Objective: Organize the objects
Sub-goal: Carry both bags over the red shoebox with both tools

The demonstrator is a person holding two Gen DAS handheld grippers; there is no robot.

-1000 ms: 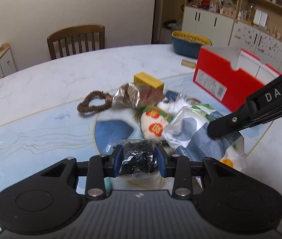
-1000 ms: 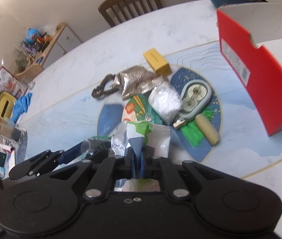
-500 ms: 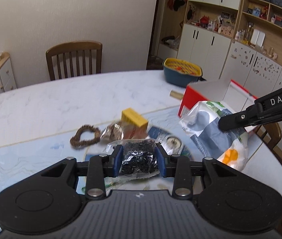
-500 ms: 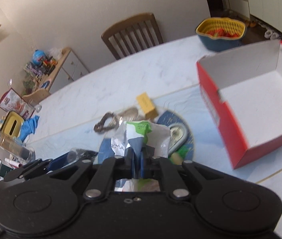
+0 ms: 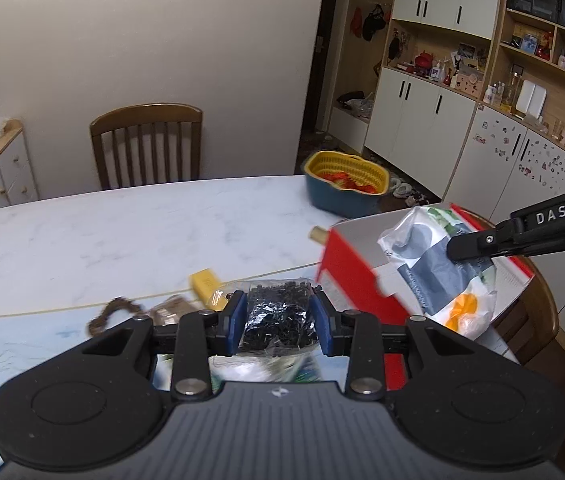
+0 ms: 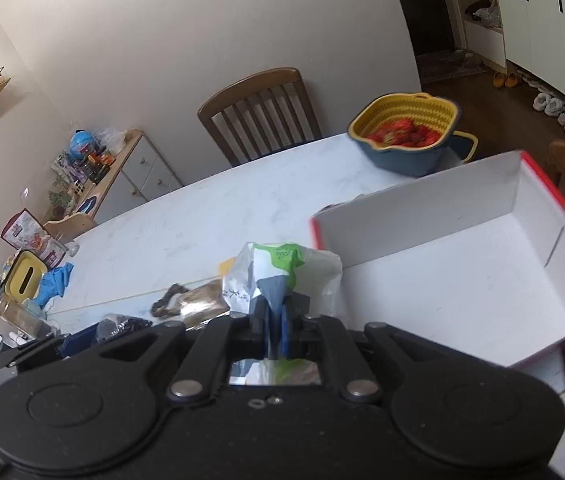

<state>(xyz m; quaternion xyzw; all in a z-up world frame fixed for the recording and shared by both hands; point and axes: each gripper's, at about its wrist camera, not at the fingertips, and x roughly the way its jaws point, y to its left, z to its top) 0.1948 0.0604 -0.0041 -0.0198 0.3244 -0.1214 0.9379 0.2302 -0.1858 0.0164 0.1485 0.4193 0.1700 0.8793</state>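
Observation:
My left gripper (image 5: 278, 322) is shut on a clear bag of small black pieces (image 5: 276, 320), held above the table. In the left wrist view my right gripper (image 5: 456, 250) hangs at the right, shut on a white snack bag (image 5: 438, 268) with grey, green and orange print, in front of the red box (image 5: 354, 276). From the right wrist view, my right gripper (image 6: 275, 322) pinches that snack bag (image 6: 282, 272) flat, just left of the open red box with a white inside (image 6: 462, 272). The left gripper (image 6: 66, 344) shows low at the left with its black bag (image 6: 122, 326).
On the marble table (image 5: 122, 232) lie a yellow block (image 5: 204, 282), a brown braided ring (image 5: 110, 316) and a silver foil pack (image 6: 200, 304). A yellow-and-blue basket (image 5: 346, 188) with red things stands at the far edge. A wooden chair (image 5: 146, 144) stands behind.
Both grippers have risen with their bags and swung right. The pile on the table has dropped low in view, and the open red box now lies beside the snack bag.

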